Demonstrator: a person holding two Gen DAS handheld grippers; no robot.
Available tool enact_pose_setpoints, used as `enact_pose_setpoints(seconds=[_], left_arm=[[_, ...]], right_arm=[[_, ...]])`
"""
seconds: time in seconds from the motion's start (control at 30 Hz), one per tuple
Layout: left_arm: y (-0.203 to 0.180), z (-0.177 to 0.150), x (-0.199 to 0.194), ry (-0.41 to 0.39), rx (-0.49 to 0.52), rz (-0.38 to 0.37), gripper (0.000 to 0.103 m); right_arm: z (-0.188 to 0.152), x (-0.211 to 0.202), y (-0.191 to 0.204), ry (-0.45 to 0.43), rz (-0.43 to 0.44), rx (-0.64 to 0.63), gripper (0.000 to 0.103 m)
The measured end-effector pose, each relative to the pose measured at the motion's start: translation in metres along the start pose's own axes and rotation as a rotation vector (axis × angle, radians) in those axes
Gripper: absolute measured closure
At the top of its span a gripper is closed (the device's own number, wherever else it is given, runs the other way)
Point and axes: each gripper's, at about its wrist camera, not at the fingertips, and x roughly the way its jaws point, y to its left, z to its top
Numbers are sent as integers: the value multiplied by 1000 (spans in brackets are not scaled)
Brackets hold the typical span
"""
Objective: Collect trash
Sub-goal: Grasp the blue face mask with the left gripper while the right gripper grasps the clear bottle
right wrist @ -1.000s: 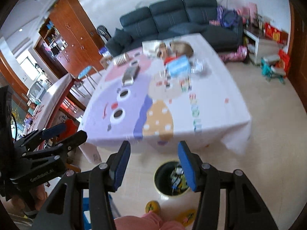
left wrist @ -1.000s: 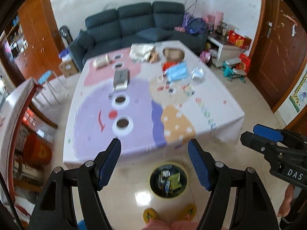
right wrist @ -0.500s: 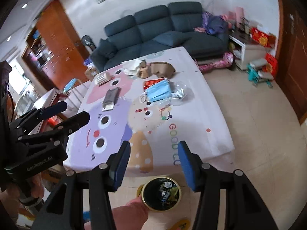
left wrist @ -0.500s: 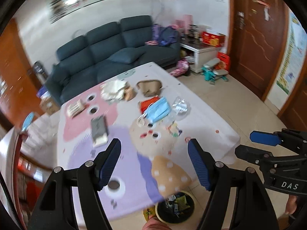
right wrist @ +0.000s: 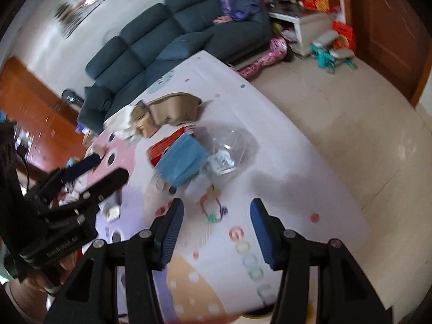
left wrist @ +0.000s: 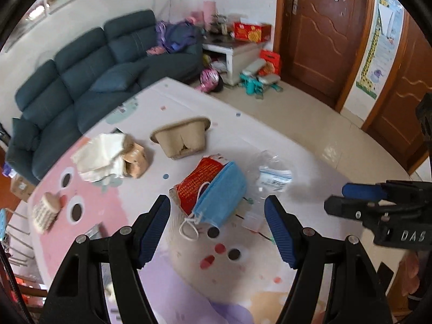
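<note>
Left gripper [left wrist: 217,222] agape, empty; right gripper [right wrist: 216,225] likewise. Risk: blue mask [left wrist: 221,197] overlaps red packet [left wrist: 197,186]; pinch may drag both, snag ear loop.

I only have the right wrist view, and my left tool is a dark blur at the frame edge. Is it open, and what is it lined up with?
Observer: The left tool is open and empty, and the blue mask lies straight ahead between its fingers.
Operator: Is anything hidden behind the crumpled brown bag?
Observer: Yes, crumpled white paper lies against the brown bag, on its left.
Operator: Is there any more trash further left?
Observer: A small beige printed wad lies on the pink part of the tablecloth, near the edge.
</note>
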Motion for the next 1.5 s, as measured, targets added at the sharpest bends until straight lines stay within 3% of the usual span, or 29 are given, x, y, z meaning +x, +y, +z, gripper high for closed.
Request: enact_pose_setpoints(seconds=[0.13, 0.43, 0.47, 0.6, 0.8, 0.93, 0.97, 1.03, 1.07, 1.2, 1.5], left_arm=[[10, 1, 40, 48, 27, -6, 33], [20, -2, 92, 97, 28, -18, 34], [20, -1, 93, 89, 33, -19, 34], [15, 2, 97, 81, 51, -26, 36], [-2, 3, 93, 117, 113, -26, 48], [-15, -1, 98, 169, 177, -24, 50], [-17, -2, 101, 185, 183, -22, 56], [-17, -4, 109, 226, 163, -56, 77], [-17, -5, 114, 249, 146, -70, 95], [-9, -8, 113, 269, 44, -98, 101], [-12, -24, 27, 233, -143, -132, 101]], right_arm=[[12, 33, -11, -13, -19, 48, 51], [16, 82, -41, 12, 63, 178, 52], [16, 82, -41, -17, 75, 174, 53], [16, 85, -41, -31, 142, 162, 77], [12, 79, -42, -21, 152, 171, 81], [5, 73, -39, 3, 153, 156, 81], [3, 68, -38, 4, 152, 156, 81], [-1, 61, -40, 8, 156, 166, 81], [-2, 57, -40, 10, 156, 169, 81], [-8, 35, -39, 20, 149, 165, 81], [-19, -32, -31, 46, 160, 115, 82]])
